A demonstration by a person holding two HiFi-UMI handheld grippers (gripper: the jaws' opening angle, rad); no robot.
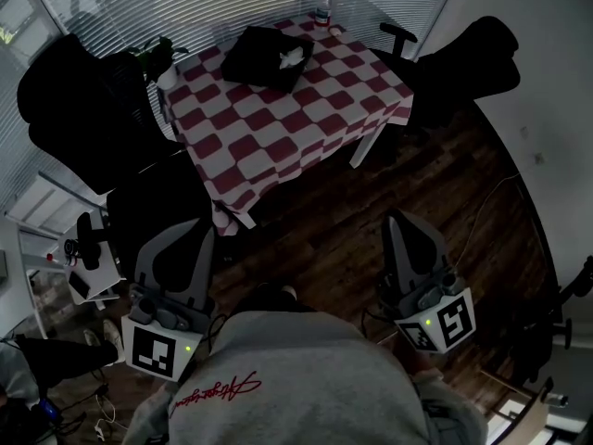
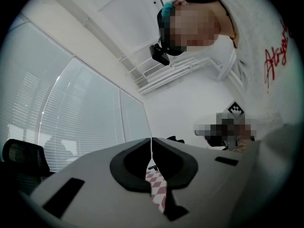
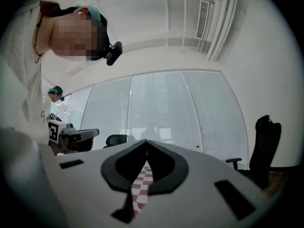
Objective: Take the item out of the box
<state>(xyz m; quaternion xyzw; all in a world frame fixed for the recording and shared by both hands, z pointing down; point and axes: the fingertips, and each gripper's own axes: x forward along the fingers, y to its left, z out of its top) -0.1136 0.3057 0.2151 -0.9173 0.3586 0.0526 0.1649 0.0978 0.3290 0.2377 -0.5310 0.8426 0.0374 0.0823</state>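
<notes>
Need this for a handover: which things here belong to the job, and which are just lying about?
Job: black box, white item in it, left gripper, right gripper (both shut, empty).
Lying about: bottle, potted plant, black chair.

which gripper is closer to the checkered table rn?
Left. The left gripper sits just off the near corner of the checkered table; the right gripper is farther off, over the wood floor. Neither touches it.
</notes>
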